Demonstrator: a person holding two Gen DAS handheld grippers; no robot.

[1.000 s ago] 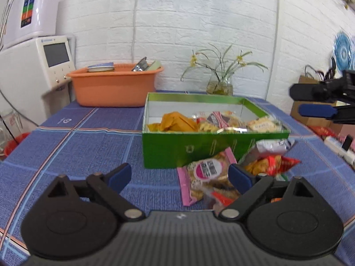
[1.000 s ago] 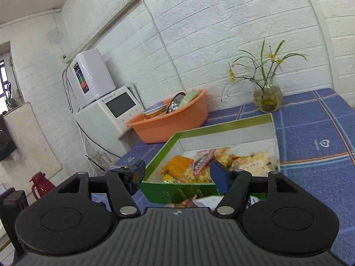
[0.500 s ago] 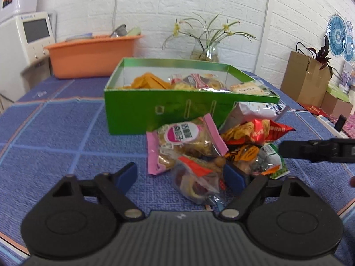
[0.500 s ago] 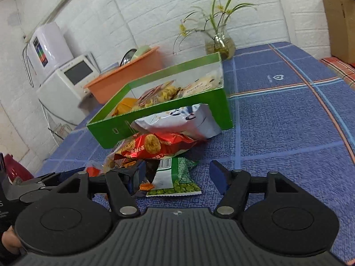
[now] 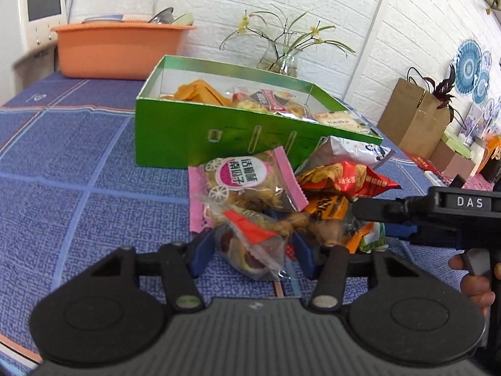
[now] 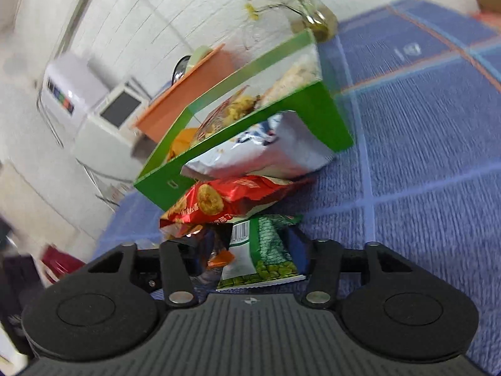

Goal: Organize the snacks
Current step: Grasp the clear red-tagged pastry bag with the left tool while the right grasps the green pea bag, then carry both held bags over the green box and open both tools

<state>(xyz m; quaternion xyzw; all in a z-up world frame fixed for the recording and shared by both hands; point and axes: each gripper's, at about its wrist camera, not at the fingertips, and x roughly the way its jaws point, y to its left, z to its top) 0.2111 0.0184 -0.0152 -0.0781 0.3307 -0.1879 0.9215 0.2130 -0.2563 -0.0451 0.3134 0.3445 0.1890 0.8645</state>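
- left wrist cam sits low, close in front of the green box, facing its long side
- right wrist cam, tilted, looks from the box's right corner; both share it

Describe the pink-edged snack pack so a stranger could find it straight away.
Find the open green box in the middle of the blue checked cloth. A heap of snack packs lies against its front wall; the pink-edged pack lies at the heap's left end, nearest the box. It alone has pink sealed edges and a round pink label, where the packs beside it are red, orange or silver.
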